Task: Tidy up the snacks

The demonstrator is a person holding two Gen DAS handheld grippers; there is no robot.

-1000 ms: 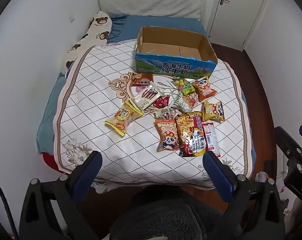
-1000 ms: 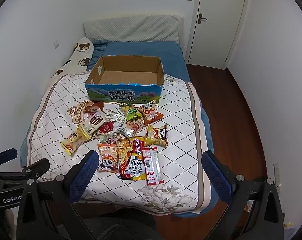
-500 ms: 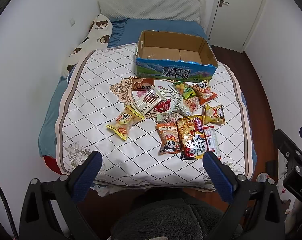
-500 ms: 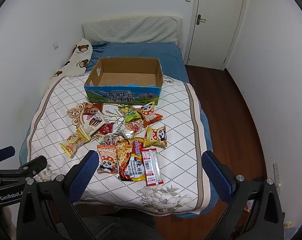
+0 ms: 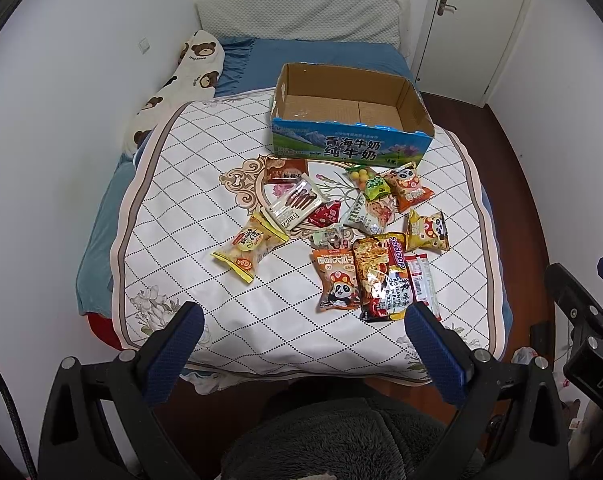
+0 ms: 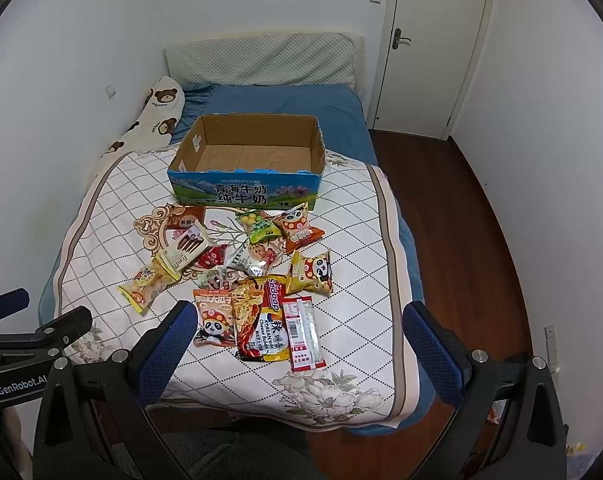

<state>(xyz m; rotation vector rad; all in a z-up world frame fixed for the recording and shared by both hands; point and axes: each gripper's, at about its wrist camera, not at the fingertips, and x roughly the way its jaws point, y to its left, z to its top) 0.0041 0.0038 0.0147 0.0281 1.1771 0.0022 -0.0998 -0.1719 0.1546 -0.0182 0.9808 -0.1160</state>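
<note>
Filling most of both views, a bed (image 5: 241, 64) with a blue sheet carries a white diamond-quilted blanket (image 5: 189, 184) with floral corners, and a bear-print pillow (image 5: 181, 76) lies along its wall side; behind it a white door (image 6: 433, 40) is closed. On the blanket's far half sits an open cardboard box (image 5: 415, 106), empty inside, its blue front printed with 青海牛奶 纯牛奶. Just in front of the box the snacks (image 5: 341, 232) lie scattered, many touching or overlapping. Largest is a noodle packet (image 5: 381, 276) reading "sedaap" and "Korean Cheese Buldak", with a red-and-white sachet (image 6: 303, 332) against one side and an orange panda packet (image 5: 335, 280) marked 原味大瓜子 on the other. Farther off lie a yellow panda bag (image 5: 425, 232), an orange panda bag (image 5: 407, 186) near the box, a green bag (image 5: 371, 184) beside it, a "Franzzi" biscuit pack (image 5: 295, 206) and a yellow-edged bag (image 5: 247, 246) set apart toward the wall. Both grippers hang over the near edge of the bed, well short of the snacks: the left gripper (image 5: 299, 348) has its blue-padded fingers spread wide around nothing, and the right gripper (image 6: 297, 348) is likewise spread and empty, with "GenRobot.AI" legible on the tool beside it
</note>
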